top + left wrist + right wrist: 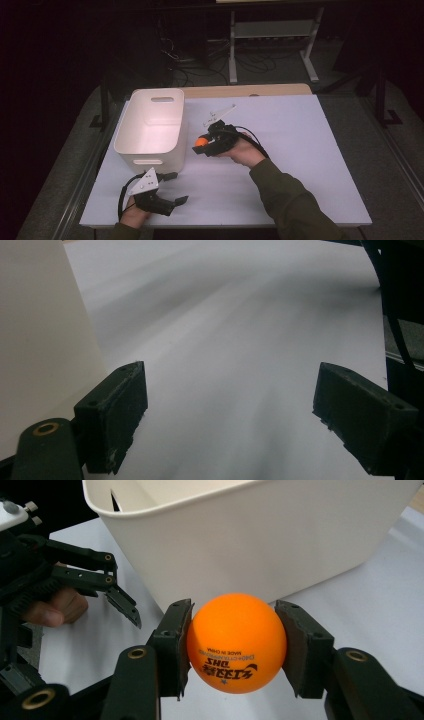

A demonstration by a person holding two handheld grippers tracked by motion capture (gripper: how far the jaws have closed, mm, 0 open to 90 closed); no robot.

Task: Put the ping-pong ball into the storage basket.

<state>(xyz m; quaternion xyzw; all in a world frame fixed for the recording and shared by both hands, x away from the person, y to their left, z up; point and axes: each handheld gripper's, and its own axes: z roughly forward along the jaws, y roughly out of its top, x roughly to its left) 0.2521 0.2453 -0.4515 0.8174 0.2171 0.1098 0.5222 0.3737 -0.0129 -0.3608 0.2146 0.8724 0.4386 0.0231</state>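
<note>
So, nearest you at about 7 o'clock on the bench [280,165], your left gripper [172,187] sits low with its jaws spread wide and nothing between them, probably parked out of the way. Further in, near the middle, your right gripper [232,645] has its jaws clamped on both sides of the orange ball [236,642], which is off the bench surface. It's just beside the white bin's [150,125] right wall, at its 3 o'clock, so I'd guess you're lining up to lift it over the rim and drop it in. The bin sits at 11 o'clock, open side up.
</note>
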